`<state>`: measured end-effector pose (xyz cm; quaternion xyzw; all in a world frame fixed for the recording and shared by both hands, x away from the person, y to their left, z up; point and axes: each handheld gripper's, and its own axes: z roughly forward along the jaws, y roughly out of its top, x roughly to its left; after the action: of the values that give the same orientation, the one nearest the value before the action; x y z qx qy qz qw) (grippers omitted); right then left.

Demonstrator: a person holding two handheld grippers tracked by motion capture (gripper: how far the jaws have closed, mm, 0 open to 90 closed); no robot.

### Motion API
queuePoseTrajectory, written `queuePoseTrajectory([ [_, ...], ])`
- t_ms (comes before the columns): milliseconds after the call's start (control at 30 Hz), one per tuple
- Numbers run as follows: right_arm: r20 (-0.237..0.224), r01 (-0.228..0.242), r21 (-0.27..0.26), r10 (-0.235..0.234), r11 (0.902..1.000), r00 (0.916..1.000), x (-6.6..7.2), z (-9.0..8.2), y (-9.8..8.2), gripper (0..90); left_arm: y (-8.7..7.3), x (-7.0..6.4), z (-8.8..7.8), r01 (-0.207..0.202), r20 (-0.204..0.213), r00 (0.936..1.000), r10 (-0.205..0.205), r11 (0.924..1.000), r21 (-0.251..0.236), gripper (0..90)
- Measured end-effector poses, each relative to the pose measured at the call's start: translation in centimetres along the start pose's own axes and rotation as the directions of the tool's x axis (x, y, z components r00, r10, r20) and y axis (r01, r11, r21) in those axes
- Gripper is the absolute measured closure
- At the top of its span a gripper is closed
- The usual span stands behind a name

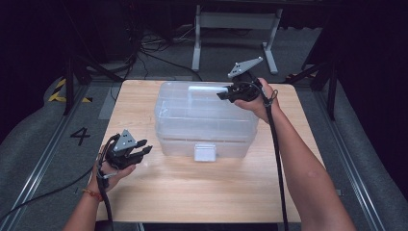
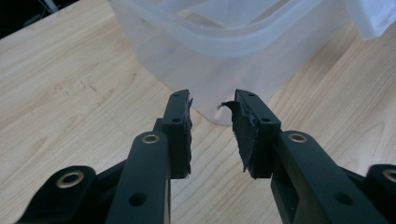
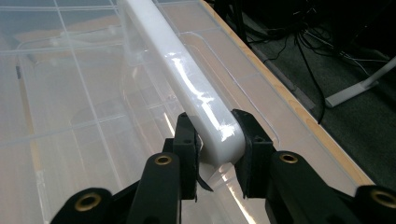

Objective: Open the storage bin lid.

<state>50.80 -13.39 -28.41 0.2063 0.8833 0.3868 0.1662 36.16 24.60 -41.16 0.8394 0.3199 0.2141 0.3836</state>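
A clear plastic storage box [image 1: 204, 120] with a white front latch [image 1: 205, 152] stands in the middle of the wooden table [image 1: 192, 192]. A white handle [image 3: 182, 70] lies along its lid [image 3: 70, 93]. My right gripper [image 3: 215, 126] is shut on the near end of that handle, at the box's back right corner [image 1: 220, 94] in the high view. My left gripper [image 1: 146, 148] hovers left of the box's front corner. Its jaws [image 2: 212, 105] are open with nothing between them and point at the box's lower corner [image 2: 224, 42].
Dark floor with cables [image 1: 154, 53] and a white stand leg [image 1: 197, 43] lies beyond the table's far edge. Bare wood [image 2: 70, 93] stretches left of and in front of the box. A yellow and black marker [image 1: 60, 91] sits on the floor at the left.
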Motion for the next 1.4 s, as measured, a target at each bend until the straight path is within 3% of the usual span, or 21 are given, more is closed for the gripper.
queuePoseTrajectory([
  [100, 0.000, -0.002, -0.003, 0.002, 1.0000, 1.0000, -0.1, 0.0, 0.0, 73.1, 0.8, 0.0, -0.5, 0.006, 0.023, 0.9997, -0.005, 0.9997, -0.022, 69.3],
  [167, -0.001, -0.002, -0.003, 0.002, 1.0000, 1.0000, -0.1, 0.0, 0.0, 73.1, 2.2, 0.1, -1.2, 0.024, 0.052, 0.9984, -0.020, 0.9978, -0.062, 70.2],
  [333, 0.001, -0.004, -0.002, 0.004, 1.0000, 1.0000, -0.2, 0.0, 0.1, 73.0, 3.3, -0.3, -0.5, 0.012, 0.051, 0.9986, -0.011, 0.9995, -0.028, 71.6],
  [500, 0.001, -0.005, -0.003, 0.005, 1.0000, 1.0000, -0.2, 0.0, 0.1, 73.0, 3.3, -0.3, -0.1, 0.018, 0.057, 0.9982, -0.016, 0.9996, -0.021, 76.0],
  [567, 0.002, -0.004, -0.001, 0.004, 1.0000, 1.0000, -0.3, 0.0, 0.2, 73.0, 3.3, -0.3, 0.2, 0.039, 0.070, 0.9969, -0.037, 0.9987, -0.033, 78.8],
  [833, 0.011, 0.000, 0.008, 0.000, 1.0000, 0.9999, -0.2, 0.0, 0.3, 73.0, 3.7, -0.4, 0.4, 0.029, 0.072, 0.9971, -0.025, 0.9985, -0.047, 89.5],
  [1167, 0.005, -0.007, 0.005, 0.007, 1.0000, 1.0000, -0.2, 0.0, 0.2, 72.9, 3.5, -0.3, 1.1, 0.061, 0.077, 0.9955, -0.056, 0.9961, -0.064, 89.7],
  [1400, 0.017, -0.003, 0.013, 0.003, 0.9999, 0.9998, -0.1, 0.1, 0.3, 72.6, 3.4, -0.3, 1.2, 0.057, 0.063, 0.9966, -0.052, 0.9952, -0.080, 89.8],
])
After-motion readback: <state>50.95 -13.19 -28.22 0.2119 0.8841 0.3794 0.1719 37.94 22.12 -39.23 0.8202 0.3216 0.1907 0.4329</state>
